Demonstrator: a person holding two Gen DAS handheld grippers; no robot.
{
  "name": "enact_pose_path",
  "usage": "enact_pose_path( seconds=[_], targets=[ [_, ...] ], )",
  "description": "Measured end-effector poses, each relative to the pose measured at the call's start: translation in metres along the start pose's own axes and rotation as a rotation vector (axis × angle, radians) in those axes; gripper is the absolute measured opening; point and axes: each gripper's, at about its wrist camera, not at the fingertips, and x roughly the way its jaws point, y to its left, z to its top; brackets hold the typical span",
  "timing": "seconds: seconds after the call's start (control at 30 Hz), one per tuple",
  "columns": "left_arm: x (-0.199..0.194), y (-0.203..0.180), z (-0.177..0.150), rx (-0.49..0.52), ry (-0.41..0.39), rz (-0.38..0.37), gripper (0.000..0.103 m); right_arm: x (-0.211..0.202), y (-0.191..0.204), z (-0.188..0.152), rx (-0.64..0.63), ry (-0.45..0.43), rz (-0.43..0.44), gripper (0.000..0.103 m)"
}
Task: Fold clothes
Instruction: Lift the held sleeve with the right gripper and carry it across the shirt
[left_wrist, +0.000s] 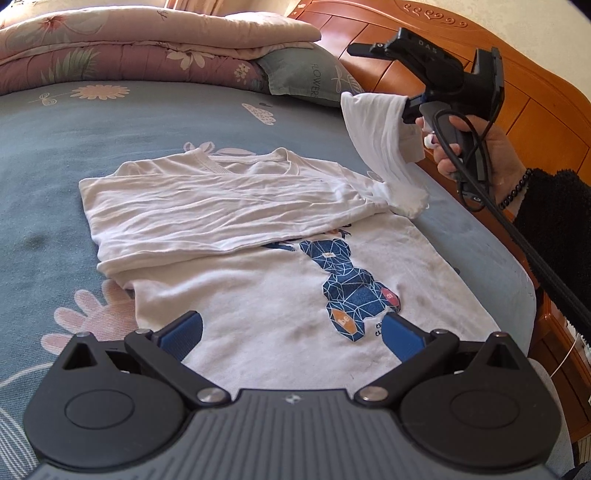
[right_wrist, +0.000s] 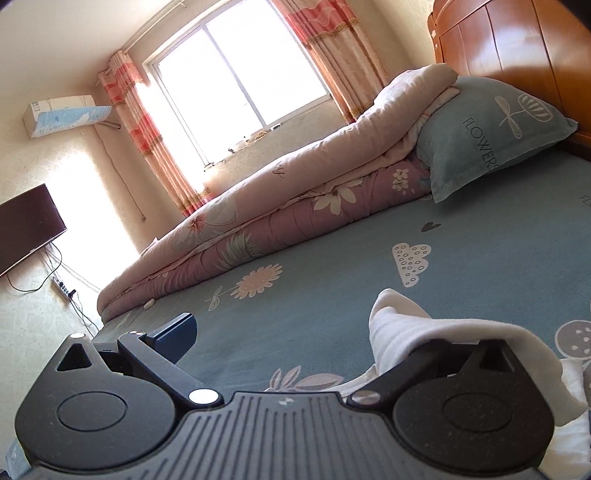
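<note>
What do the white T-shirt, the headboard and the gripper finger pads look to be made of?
White T-shirt: thin soft knit, likely cotton jersey; it creases finely, drapes limply, and has a ribbed neckline. Headboard: wood or wood veneer with a glossy varnish; orange-brown grain, carved scrolls, shiny highlights. Finger pads of the left gripper: matte blue, probably rubber or plastic; the exact material is unclear.

We counted one white T-shirt (left_wrist: 258, 295) on one bed (left_wrist: 74, 147), and two grippers. We also saw one pillow (right_wrist: 491, 136), one folded quilt (right_wrist: 258, 206) and one window (right_wrist: 236, 81).
</note>
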Motion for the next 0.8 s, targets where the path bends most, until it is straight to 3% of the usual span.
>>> enact_pose_path(
  seconds=[0.43, 0.8],
  targets=[
    [-0.005, 0.026, -0.008, -0.054, 0.038, 0.084, 0.102, 0.037, 0.07, -0.049, -0.253, 0.074, 0.039, 0.103],
    [0.004, 0.027, -0.008, -0.051, 0.054, 0.08, 0.102, 0.059, 0.095, -0.091, -0.379, 0.136, 0.047, 0.103]
  ],
)
